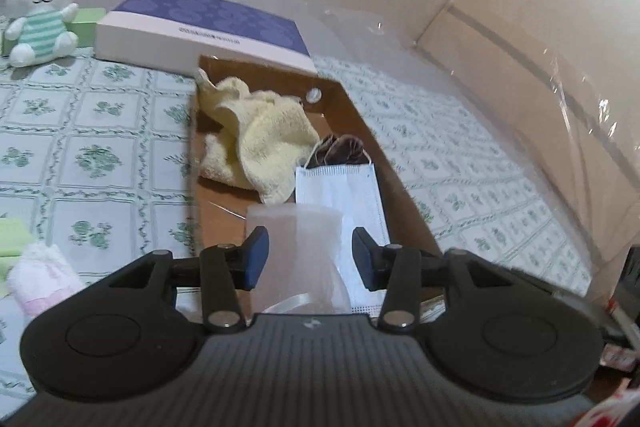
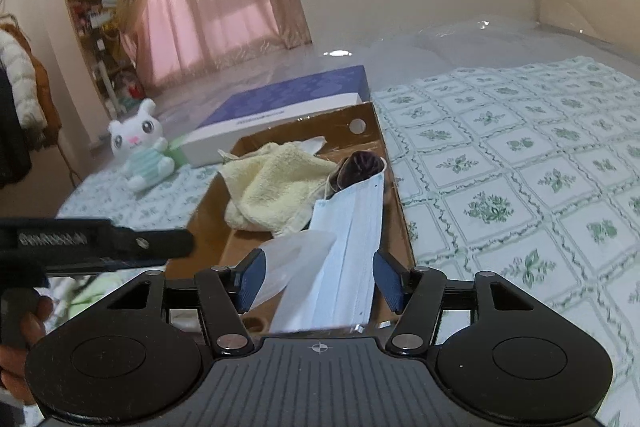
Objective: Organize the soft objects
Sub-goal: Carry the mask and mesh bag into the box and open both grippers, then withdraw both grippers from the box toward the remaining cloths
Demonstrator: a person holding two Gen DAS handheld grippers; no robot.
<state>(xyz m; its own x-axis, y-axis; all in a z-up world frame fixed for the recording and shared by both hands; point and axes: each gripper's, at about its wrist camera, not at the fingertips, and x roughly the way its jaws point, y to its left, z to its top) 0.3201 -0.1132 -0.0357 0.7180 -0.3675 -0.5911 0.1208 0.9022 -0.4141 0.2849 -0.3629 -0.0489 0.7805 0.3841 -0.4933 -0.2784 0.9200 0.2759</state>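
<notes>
Left gripper (image 1: 310, 253) and right gripper (image 2: 318, 281) both stand spread, pads clear of everything. In the cardboard box (image 2: 208, 219) on the bed (image 2: 520, 167) lie a yellow towel (image 2: 276, 191), a white face mask (image 2: 348, 247), a dark cloth item (image 2: 360, 167) and a translucent pouch (image 1: 296, 251). A plush bunny (image 1: 40, 11) sits well apart.

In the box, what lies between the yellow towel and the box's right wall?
In both wrist views, a white face mask lies there, with a dark brown cloth item at its far end, beside the yellow towel in the cardboard box.
</notes>
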